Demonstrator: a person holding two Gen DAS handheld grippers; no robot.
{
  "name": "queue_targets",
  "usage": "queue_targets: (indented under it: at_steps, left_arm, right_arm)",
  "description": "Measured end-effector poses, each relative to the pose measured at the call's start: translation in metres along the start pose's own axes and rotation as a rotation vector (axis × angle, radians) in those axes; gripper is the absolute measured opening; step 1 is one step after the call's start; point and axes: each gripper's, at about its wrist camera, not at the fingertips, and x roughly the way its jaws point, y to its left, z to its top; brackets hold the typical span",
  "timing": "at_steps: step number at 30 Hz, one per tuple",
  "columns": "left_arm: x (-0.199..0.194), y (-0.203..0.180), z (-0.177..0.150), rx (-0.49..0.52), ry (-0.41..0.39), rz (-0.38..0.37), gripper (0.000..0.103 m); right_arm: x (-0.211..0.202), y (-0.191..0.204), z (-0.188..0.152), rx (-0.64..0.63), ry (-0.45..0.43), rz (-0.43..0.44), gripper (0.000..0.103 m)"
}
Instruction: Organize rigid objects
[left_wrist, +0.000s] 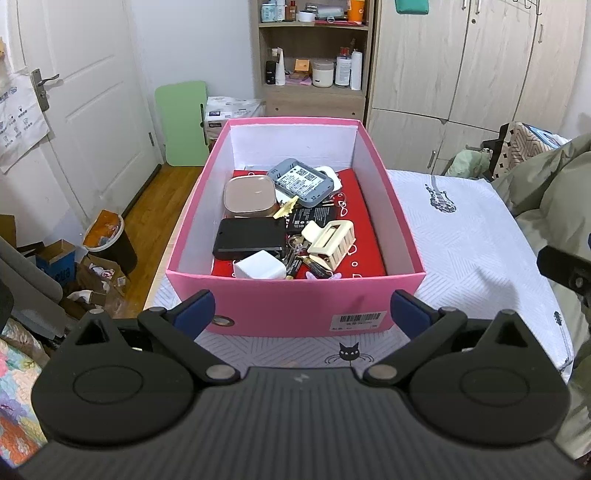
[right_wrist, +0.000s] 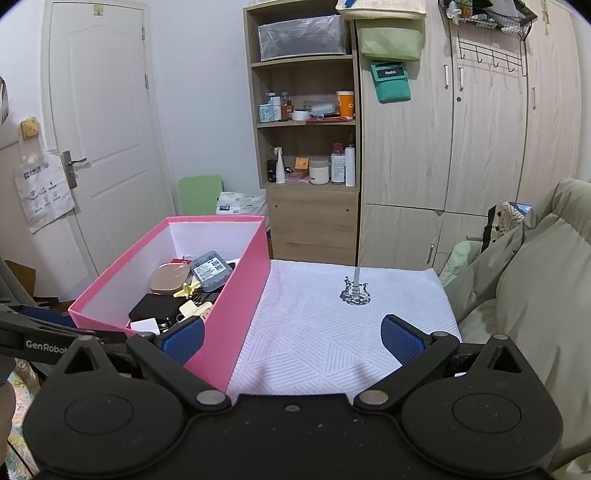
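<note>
A pink box (left_wrist: 295, 306) stands on the white bedspread (left_wrist: 461, 236), also in the right wrist view (right_wrist: 236, 317). Inside lie a black case (left_wrist: 249, 238), a tan case (left_wrist: 249, 194), a grey device (left_wrist: 304, 181), a cream hair clip (left_wrist: 330, 240), a white charger (left_wrist: 260, 266), batteries and keys. My left gripper (left_wrist: 301, 312) is open and empty, just in front of the box's near wall. My right gripper (right_wrist: 293, 338) is open and empty, to the right of the box above the bedspread.
A wooden shelf unit (right_wrist: 306, 147) with bottles and a wardrobe (right_wrist: 461, 129) stand behind the bed. A white door (right_wrist: 99, 129) is at left. A bin (left_wrist: 110, 236) and cardboard scraps litter the floor left. An olive duvet (right_wrist: 535, 295) lies at right.
</note>
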Motion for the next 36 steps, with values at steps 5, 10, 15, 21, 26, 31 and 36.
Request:
queue_targets:
  at_steps: [5,10,15,21,26,31,36]
  left_arm:
    - [-0.001,0.0,-0.001,0.001,-0.007,0.004,0.103]
    - [-0.006,0.003,0.0,0.002,-0.027,0.01,0.103]
    - [-0.013,0.005,0.001,0.0,-0.055,0.025,0.103]
    - [-0.009,0.007,0.0,0.0,-0.039,0.026,0.103]
    - [-0.009,0.005,-0.003,0.01,-0.043,0.019,0.103]
    - [-0.013,0.003,-0.004,0.017,-0.051,0.021,0.103]
    - [-0.013,0.002,-0.005,0.014,-0.048,0.017,0.103]
  right_arm:
    - [-0.002,0.002,0.0,0.002,-0.001,-0.006,0.103]
    - [-0.002,0.006,-0.002,-0.008,-0.005,-0.009,0.103]
    - [-0.004,0.006,-0.002,-0.005,-0.007,-0.011,0.103]
    - [-0.003,0.007,-0.002,-0.007,-0.006,-0.017,0.103]
    - [-0.003,0.007,-0.002,-0.008,-0.006,-0.018,0.103]
    - [-0.004,0.007,-0.003,-0.011,-0.004,-0.015,0.103]
    - [-0.004,0.006,-0.003,-0.016,-0.001,-0.013,0.103]
